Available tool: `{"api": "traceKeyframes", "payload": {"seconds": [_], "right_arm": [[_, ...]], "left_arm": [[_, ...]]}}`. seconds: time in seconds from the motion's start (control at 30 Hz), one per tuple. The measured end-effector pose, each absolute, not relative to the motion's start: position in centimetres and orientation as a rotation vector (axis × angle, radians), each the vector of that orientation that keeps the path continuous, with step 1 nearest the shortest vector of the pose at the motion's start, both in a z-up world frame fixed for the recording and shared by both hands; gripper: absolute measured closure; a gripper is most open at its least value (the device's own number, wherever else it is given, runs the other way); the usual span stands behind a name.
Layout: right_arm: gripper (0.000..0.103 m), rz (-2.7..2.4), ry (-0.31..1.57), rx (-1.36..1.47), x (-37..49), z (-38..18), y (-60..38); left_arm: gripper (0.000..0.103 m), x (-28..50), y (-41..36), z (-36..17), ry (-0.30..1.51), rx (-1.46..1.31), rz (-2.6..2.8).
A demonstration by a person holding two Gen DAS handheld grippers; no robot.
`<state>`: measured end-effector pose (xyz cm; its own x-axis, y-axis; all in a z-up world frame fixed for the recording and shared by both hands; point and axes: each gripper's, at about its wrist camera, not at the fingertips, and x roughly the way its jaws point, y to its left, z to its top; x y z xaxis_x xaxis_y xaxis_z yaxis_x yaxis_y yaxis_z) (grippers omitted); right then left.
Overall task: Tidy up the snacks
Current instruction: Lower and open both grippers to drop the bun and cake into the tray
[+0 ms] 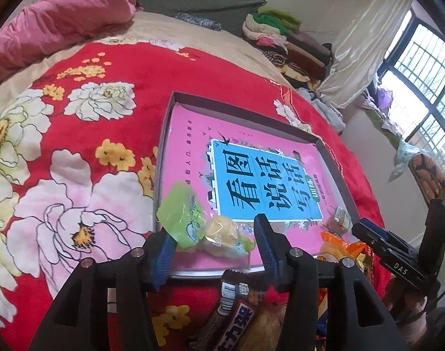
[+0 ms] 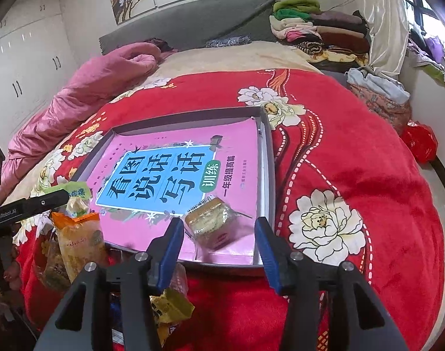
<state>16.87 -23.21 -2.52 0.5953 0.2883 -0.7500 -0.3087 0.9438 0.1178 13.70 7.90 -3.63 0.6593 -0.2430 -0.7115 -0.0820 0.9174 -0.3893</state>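
Left gripper (image 1: 215,244): jaws spread wide, grasping nothing; a green crinkled packet (image 1: 183,219) and a yellow wrapped snack (image 1: 222,234) lie between the blue pads in the near corner of the shallow grey tray (image 1: 333,158).

Right gripper (image 2: 219,239): jaws released; a clear-wrapped square biscuit pack (image 2: 209,222) lies between them on the glossy pink book (image 2: 170,175) lining the tray.

Orange packet (image 2: 79,239): outside the near rim, on the plush red floral blanket (image 2: 354,175).

Plush blanket (image 2: 354,152), glossy book cover (image 2: 175,175)
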Motion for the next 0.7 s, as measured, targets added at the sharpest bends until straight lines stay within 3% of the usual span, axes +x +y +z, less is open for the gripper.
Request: {"api": "traceKeyframes", "payload": {"seconds": [0.47,0.7], "right_arm": [[0.048,0.362,0.829,-0.008,16.3,-1.6,-23.4],[0.047,0.357,0.811,0.001,16.1,-1.1,-23.6]], "left_arm": [[0.029,11.9,9.5,-2.0,0.805,-0.413,-0.068],[0.028,11.2,10.0,-1.4,0.794,-0.384,-0.042]]}}
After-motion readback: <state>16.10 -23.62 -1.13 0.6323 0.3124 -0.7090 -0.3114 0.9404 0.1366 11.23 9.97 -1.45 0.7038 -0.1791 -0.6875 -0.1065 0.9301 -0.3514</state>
